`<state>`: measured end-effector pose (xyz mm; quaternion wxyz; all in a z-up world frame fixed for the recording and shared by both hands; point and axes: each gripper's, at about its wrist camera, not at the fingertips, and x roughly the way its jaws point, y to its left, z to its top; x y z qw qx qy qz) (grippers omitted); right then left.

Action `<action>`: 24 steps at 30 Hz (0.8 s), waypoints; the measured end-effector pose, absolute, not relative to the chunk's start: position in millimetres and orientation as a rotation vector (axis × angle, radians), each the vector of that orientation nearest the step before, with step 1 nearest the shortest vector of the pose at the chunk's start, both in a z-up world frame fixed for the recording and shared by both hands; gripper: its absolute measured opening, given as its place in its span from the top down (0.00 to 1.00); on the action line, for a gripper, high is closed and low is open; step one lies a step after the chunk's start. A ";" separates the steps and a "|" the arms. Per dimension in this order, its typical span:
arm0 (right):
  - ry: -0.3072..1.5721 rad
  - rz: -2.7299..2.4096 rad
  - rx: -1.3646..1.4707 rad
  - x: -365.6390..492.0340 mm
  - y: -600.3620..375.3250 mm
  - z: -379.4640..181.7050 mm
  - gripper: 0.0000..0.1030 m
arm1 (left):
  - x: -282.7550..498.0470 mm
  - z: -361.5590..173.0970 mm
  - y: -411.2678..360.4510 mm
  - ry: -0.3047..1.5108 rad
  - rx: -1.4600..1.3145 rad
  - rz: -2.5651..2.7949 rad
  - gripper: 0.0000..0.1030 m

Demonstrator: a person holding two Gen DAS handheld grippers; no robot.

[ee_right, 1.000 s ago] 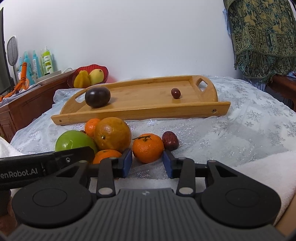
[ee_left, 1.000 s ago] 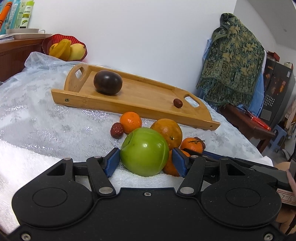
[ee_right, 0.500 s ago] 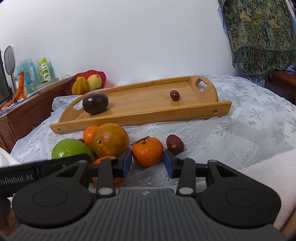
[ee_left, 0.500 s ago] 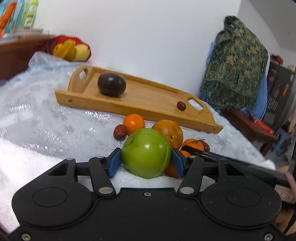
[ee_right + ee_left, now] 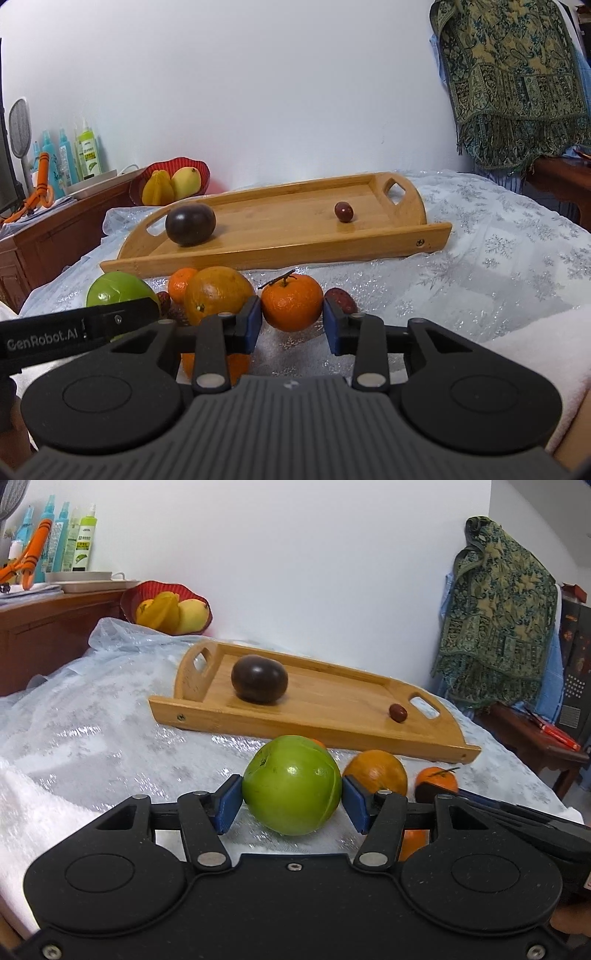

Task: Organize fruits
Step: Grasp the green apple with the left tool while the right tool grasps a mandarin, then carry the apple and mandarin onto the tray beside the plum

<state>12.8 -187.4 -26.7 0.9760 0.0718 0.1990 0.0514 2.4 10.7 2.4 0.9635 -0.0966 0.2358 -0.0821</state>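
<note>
My left gripper (image 5: 291, 799) is shut on a green apple (image 5: 291, 784) and holds it above the cloth. My right gripper (image 5: 291, 319) is shut on a stemmed mandarin (image 5: 291, 302), lifted a little. A wooden tray (image 5: 332, 705) lies behind, holding a dark purple fruit (image 5: 259, 679) and a small red date (image 5: 398, 713). The tray (image 5: 288, 225) shows in the right wrist view too. A large orange (image 5: 218, 293), a small mandarin (image 5: 181, 282) and a red date (image 5: 341, 297) lie on the cloth. Another orange fruit (image 5: 214, 363) is partly hidden under the right gripper.
A red bowl (image 5: 166, 607) of yellow fruit stands at the back left by a wooden cabinet (image 5: 48, 627) with bottles. A patterned cloth (image 5: 498, 609) hangs at the right above a low table (image 5: 535, 742). A white towel (image 5: 535, 347) covers the near edge.
Both grippers closed and rose: the left lifted the green apple off the pile, the right gripped the stemmed mandarin and raised it slightly.
</note>
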 end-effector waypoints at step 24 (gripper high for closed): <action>0.289 0.100 0.111 66.8 -215.6 28.6 0.62 | 81.2 63.7 24.1 0.374 -0.129 -0.187 0.46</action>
